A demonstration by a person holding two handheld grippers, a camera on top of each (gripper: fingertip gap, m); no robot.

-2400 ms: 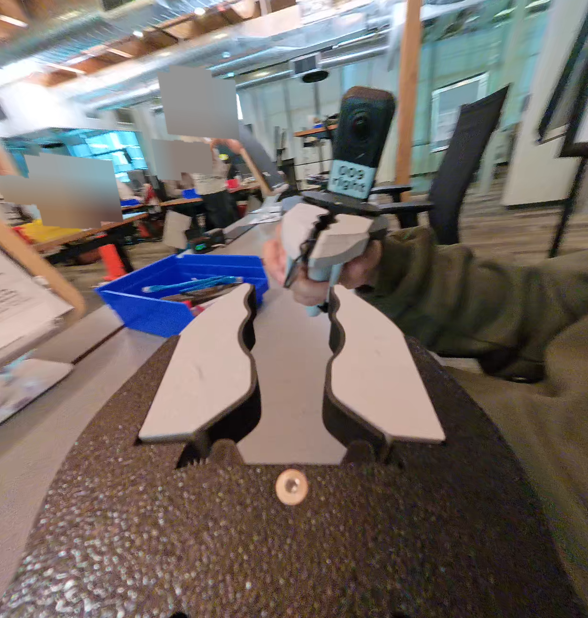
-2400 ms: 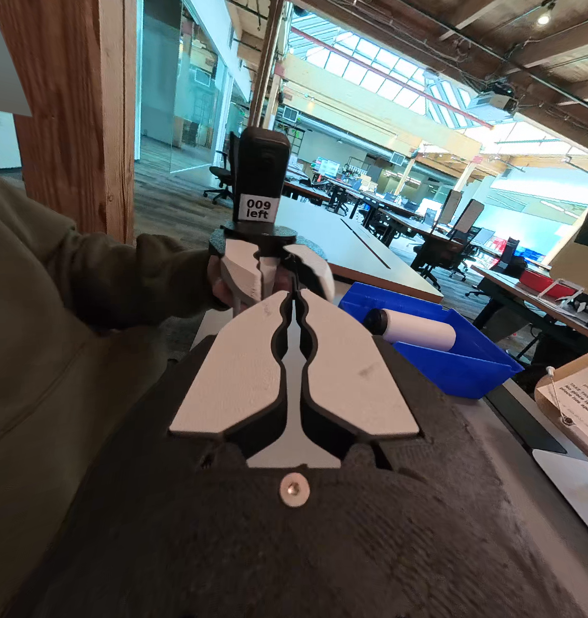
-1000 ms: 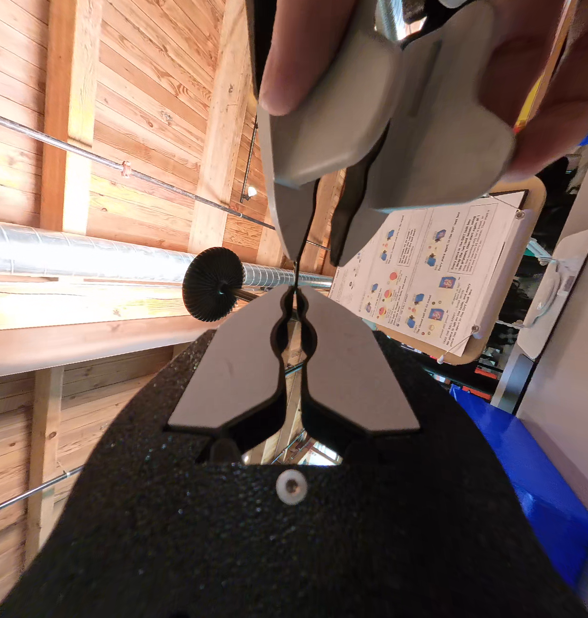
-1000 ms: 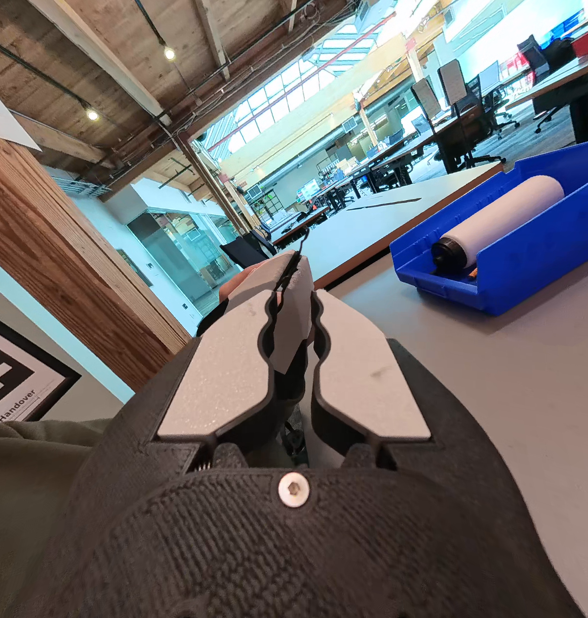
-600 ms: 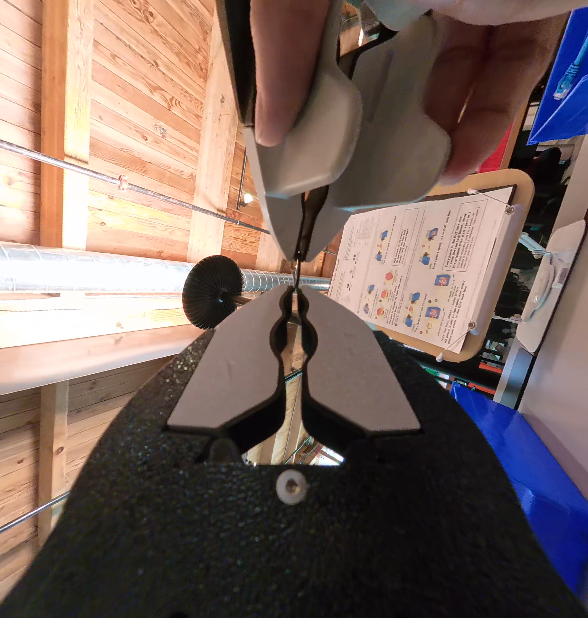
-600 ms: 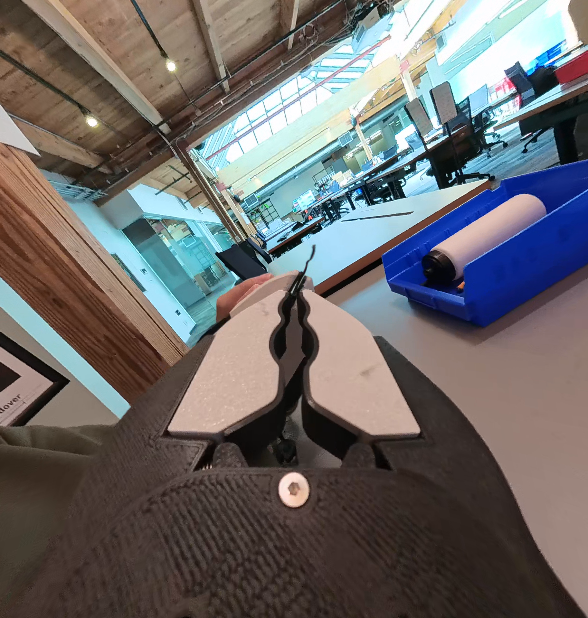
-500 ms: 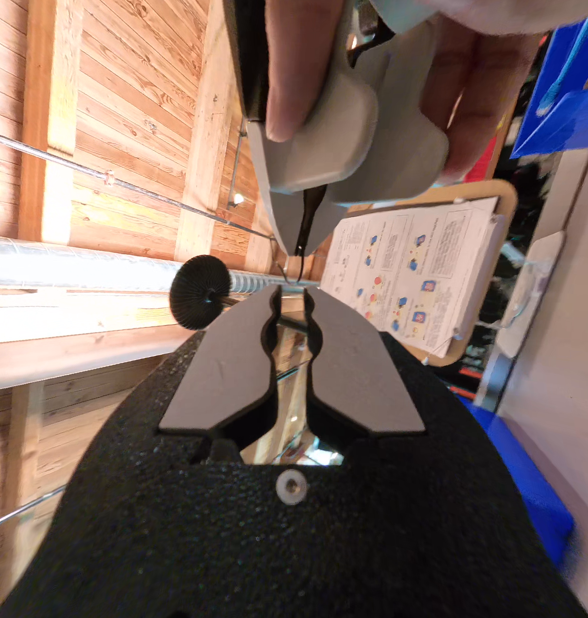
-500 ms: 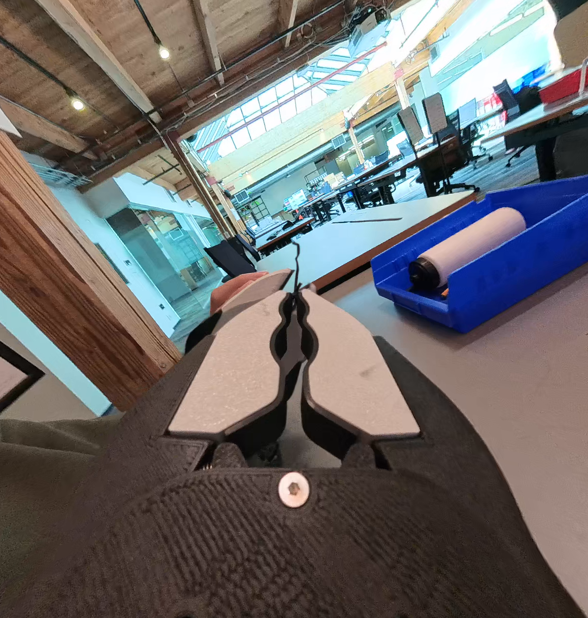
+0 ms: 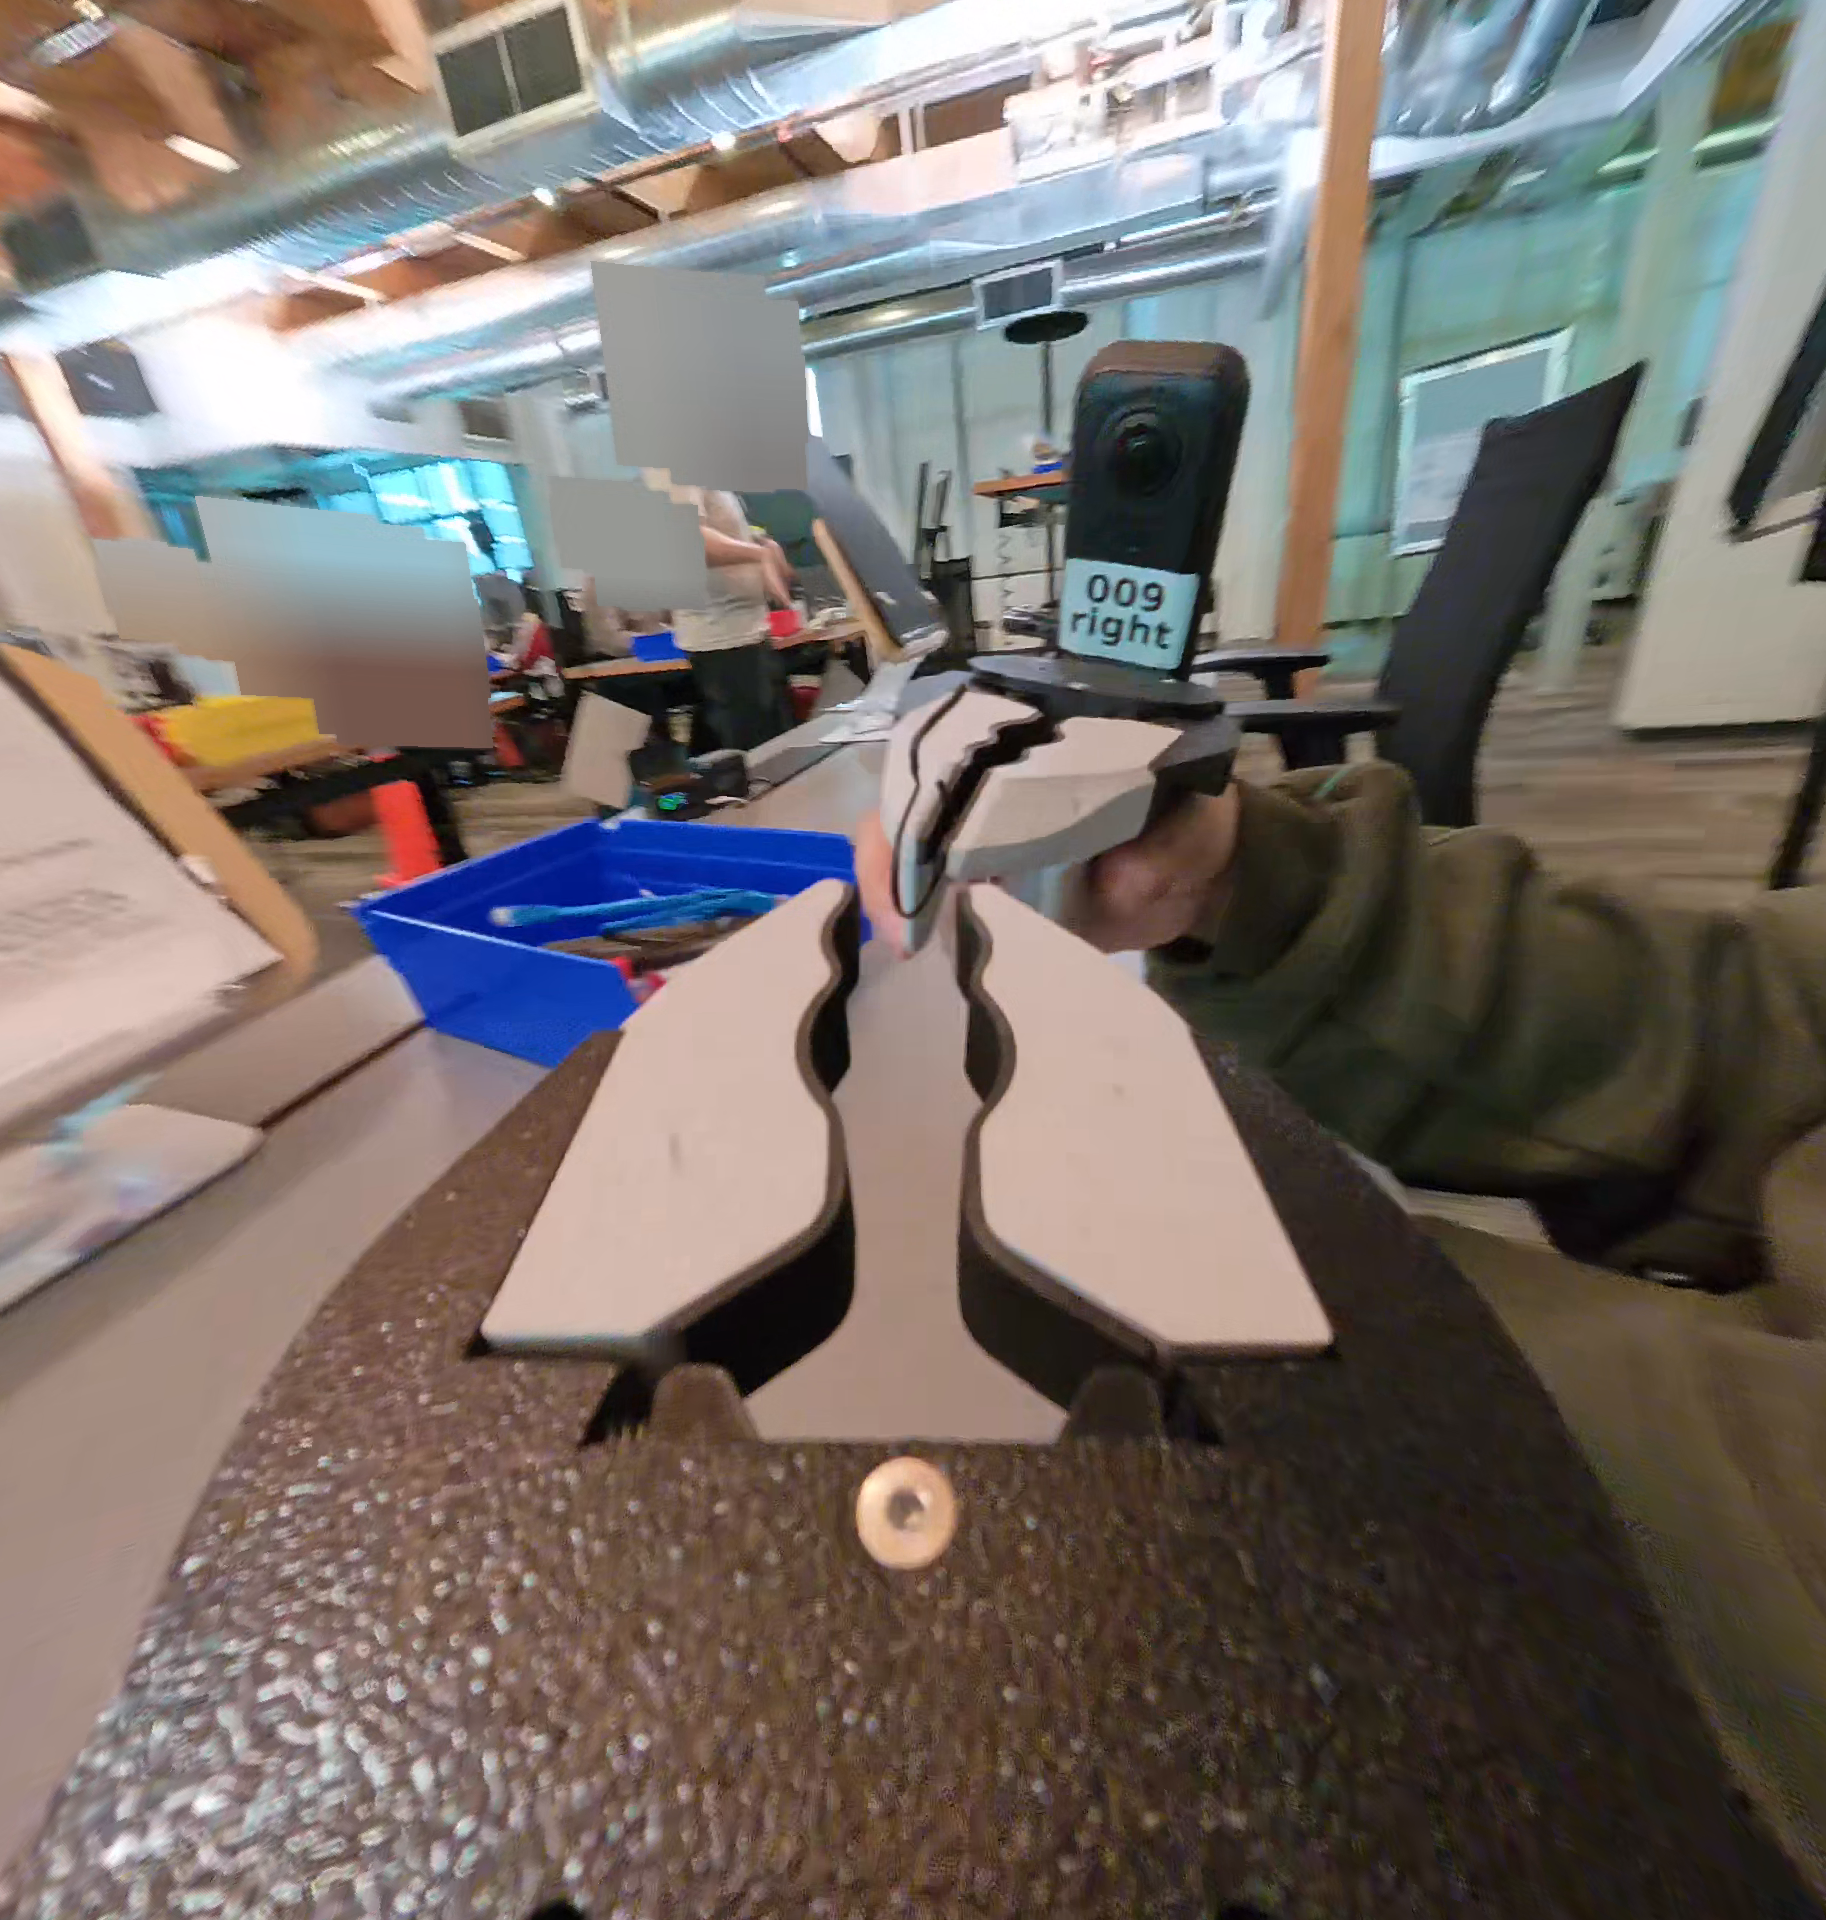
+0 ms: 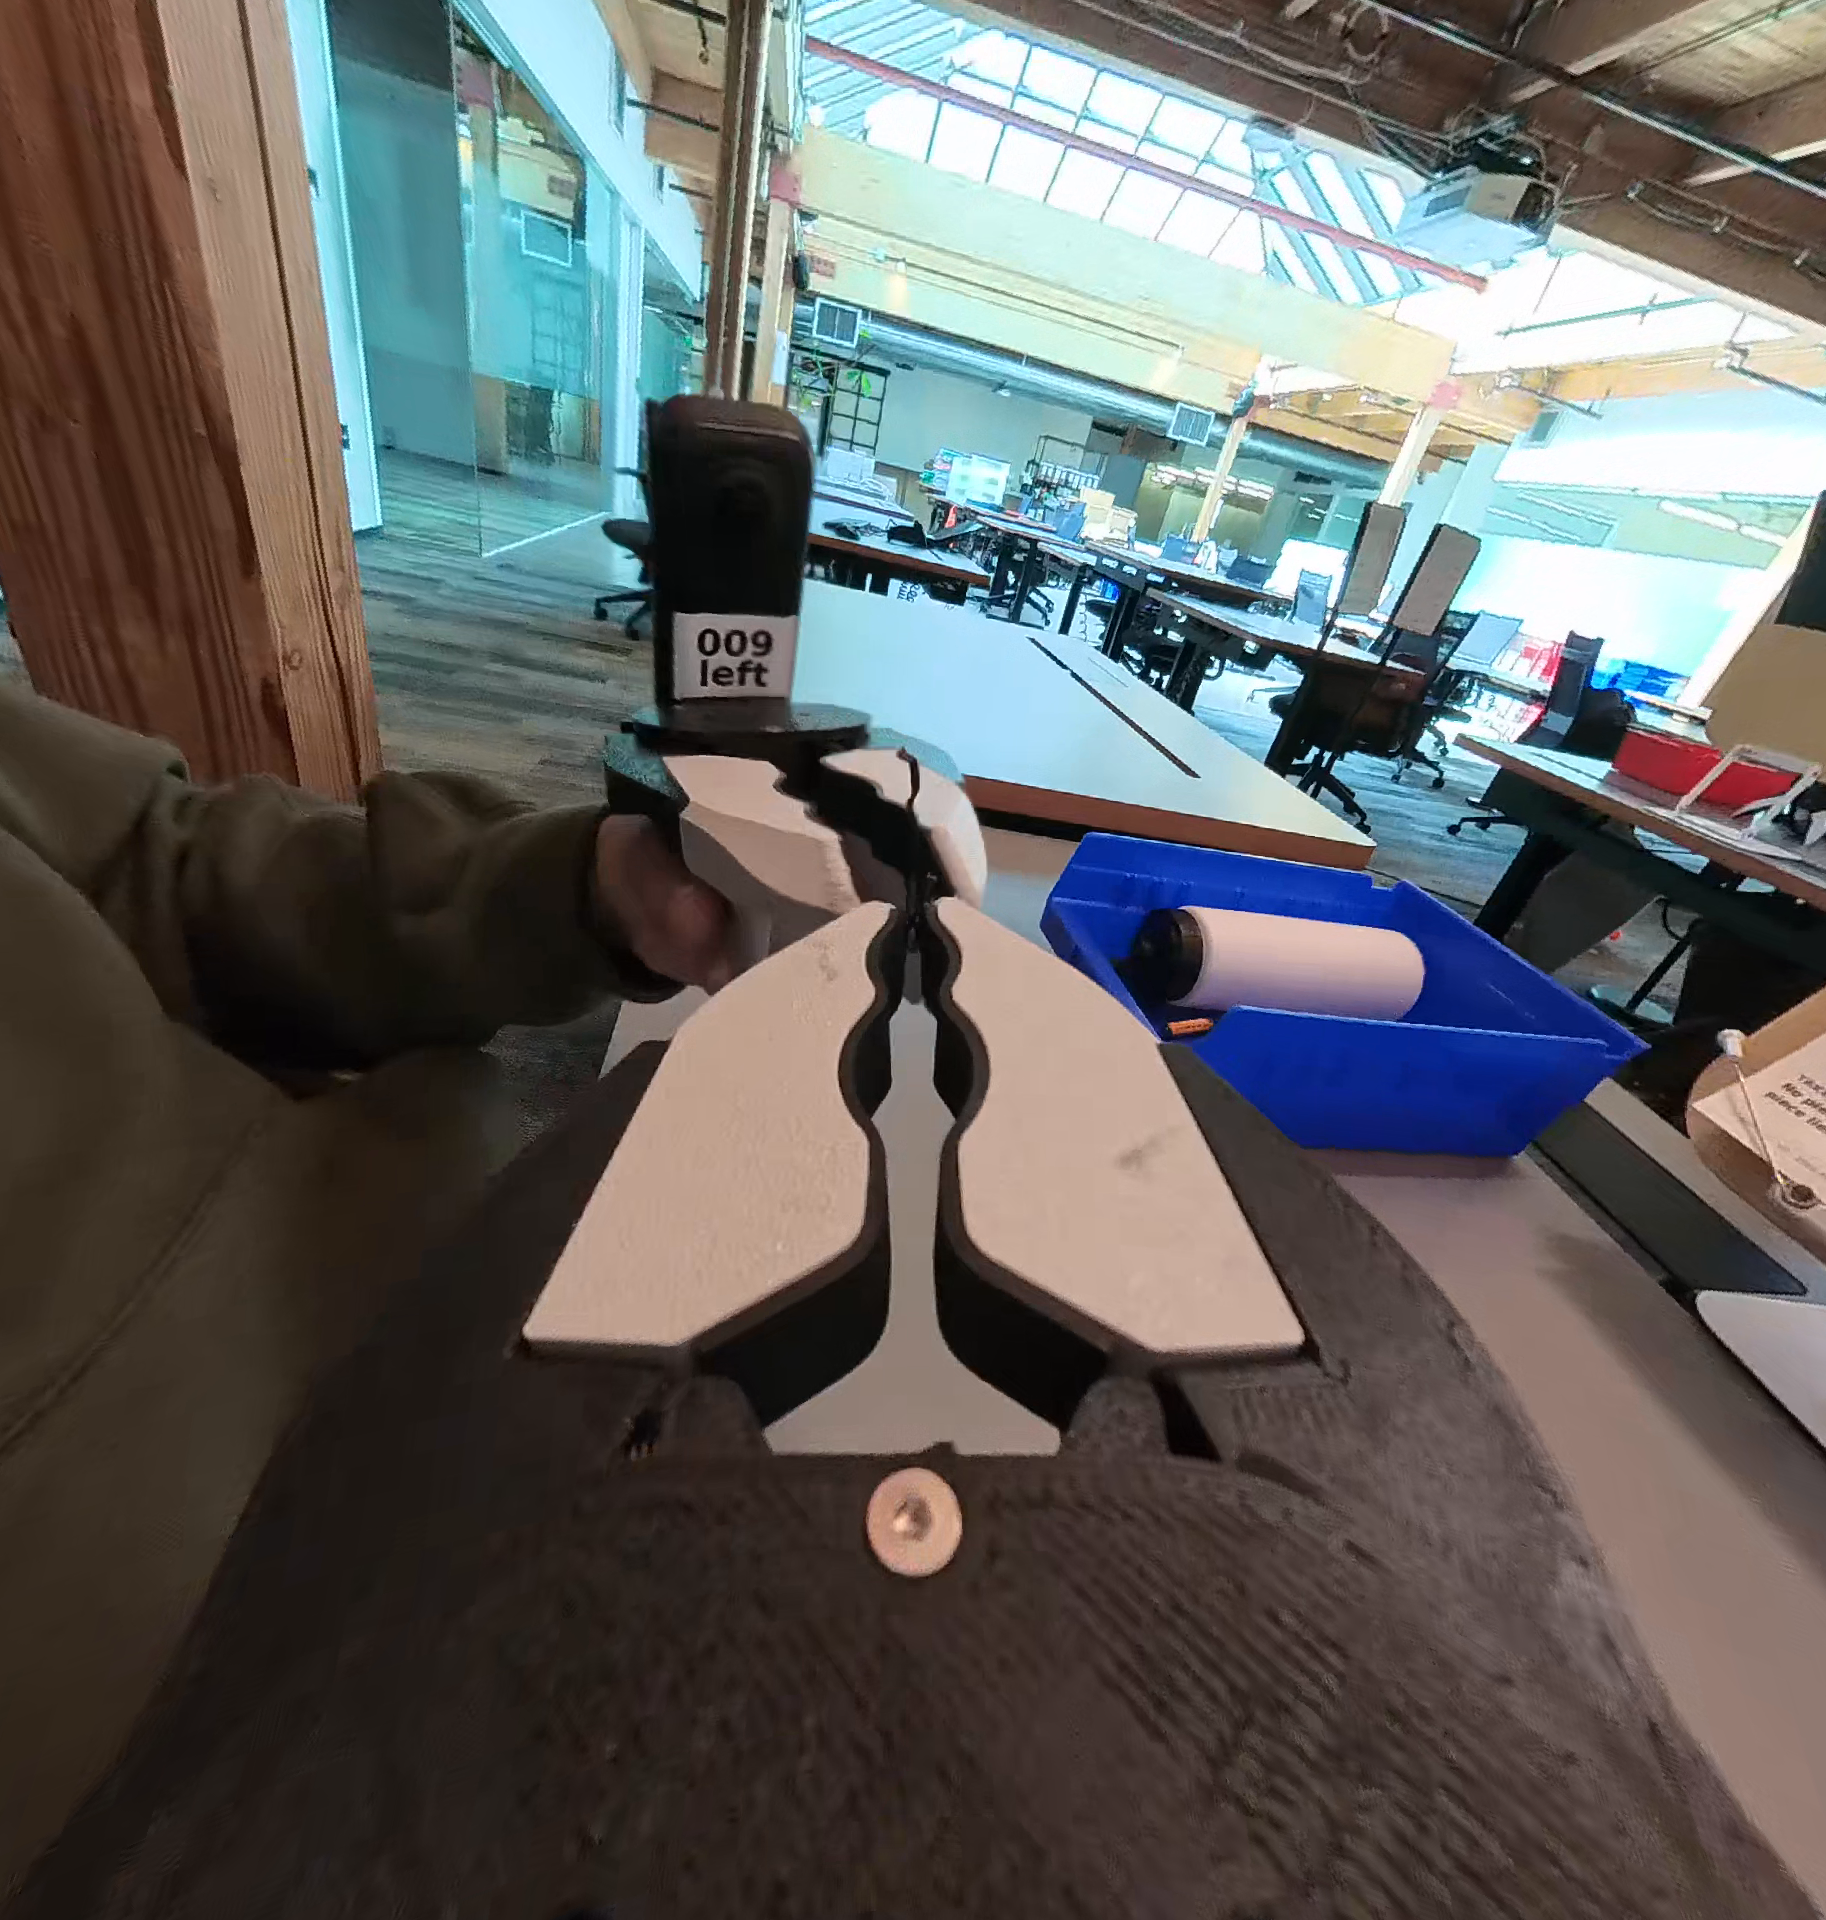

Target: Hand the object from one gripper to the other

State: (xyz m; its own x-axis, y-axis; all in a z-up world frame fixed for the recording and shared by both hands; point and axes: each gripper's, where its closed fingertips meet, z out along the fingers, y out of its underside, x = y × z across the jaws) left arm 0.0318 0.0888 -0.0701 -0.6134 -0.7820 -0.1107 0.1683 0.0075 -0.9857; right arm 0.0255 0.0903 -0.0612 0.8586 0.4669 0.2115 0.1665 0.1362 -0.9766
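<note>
Blue bin (image 10: 1408,1081) holds a white roll (image 10: 1304,961) with a black end; grey fingers (image 10: 743,1153) on pebbled black; olive-green sleeve (image 9: 1511,997); pale grey surface (image 10: 1574,1382).

From my right wrist view, my right gripper (image 10: 914,914), two pale grey pads on a black textured body, is pinched at the tips on a thin black wiry object (image 10: 911,831) that rises straight above them; what it is I can't quite tell. Just beyond, the left gripper (image 10: 867,821) faces me with its pads apart, held by a hand (image 10: 660,914) in an olive-green sleeve, a black camera (image 10: 730,540) standing on top. To the right of my gripper, a blue plastic bin (image 10: 1408,1091) sits on the grey table (image 10: 1615,1299), holding a white cylinder with a black end (image 10: 1293,961).
</note>
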